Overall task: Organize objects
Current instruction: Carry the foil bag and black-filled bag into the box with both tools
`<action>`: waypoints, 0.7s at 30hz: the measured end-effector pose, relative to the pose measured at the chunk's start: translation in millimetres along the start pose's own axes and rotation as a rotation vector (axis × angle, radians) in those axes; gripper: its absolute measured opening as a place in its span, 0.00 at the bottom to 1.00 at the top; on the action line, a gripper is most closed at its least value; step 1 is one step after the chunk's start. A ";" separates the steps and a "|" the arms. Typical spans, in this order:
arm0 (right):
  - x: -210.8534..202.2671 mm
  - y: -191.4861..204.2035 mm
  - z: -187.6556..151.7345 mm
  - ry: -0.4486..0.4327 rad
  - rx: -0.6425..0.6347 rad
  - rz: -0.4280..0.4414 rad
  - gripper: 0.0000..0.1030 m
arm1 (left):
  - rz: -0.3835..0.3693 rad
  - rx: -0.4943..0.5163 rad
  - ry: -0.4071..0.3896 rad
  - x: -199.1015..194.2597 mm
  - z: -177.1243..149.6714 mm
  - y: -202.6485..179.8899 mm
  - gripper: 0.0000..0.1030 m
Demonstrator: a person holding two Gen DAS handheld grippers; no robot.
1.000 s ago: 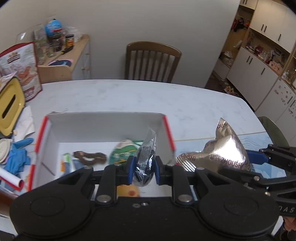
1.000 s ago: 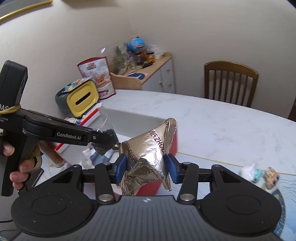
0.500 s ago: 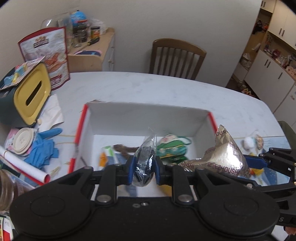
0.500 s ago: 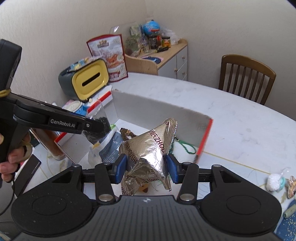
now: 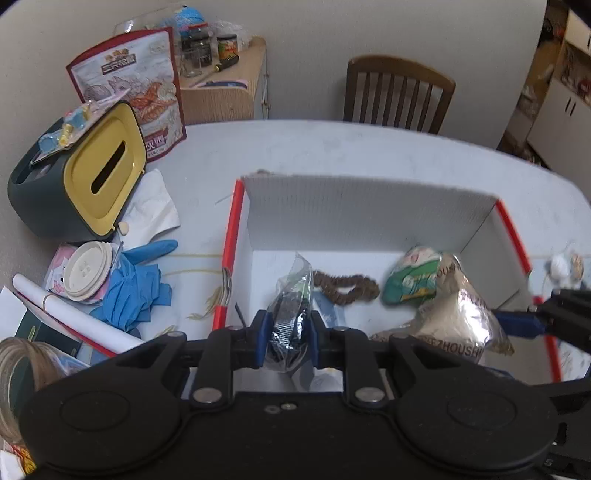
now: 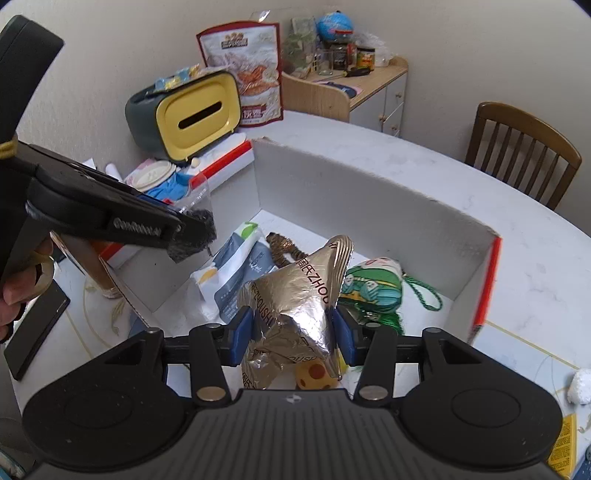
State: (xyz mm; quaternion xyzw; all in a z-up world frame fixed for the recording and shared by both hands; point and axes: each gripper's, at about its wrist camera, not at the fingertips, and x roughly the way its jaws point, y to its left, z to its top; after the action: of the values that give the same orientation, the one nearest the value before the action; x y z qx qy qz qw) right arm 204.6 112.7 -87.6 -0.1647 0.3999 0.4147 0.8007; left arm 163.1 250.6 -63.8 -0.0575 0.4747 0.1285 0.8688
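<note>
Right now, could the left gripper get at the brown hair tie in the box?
Probably not yet: the left gripper is shut on a clear packet. The brown hair tie lies uncovered just ahead, so the path looks free.

A lived-in home, most likely a dining room beside a kitchen. A pale marble-look dining table fills the middle, with a slatted wooden chair pushed up at 12 o'clock. At 11 o'clock a small wooden side cabinet carries jars and a globe — ordinary household clutter. A yellow-faced tissue box, blue gloves and a tall snack pouch crowd 9 to 10 o'clock. White kitchen cupboards show through a doorway at 2 o'clock.
</note>
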 end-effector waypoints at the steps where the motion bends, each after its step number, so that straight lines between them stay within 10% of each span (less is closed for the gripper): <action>1: 3.2 1.5 0.2 0.006 -0.004 -0.001 0.45 | 0.008 0.011 0.010 3.2 -0.9 -0.8 0.20; 21: 28.0 6.2 -4.9 0.080 -0.031 -0.015 0.48 | 0.000 0.086 0.121 27.1 -12.2 -10.9 0.25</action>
State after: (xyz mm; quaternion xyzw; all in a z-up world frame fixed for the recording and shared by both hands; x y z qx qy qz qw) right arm 206.6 128.4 -112.0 -0.1965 0.4237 0.4079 0.7846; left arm 170.3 242.0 -93.4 -0.0277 0.5316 0.1044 0.8401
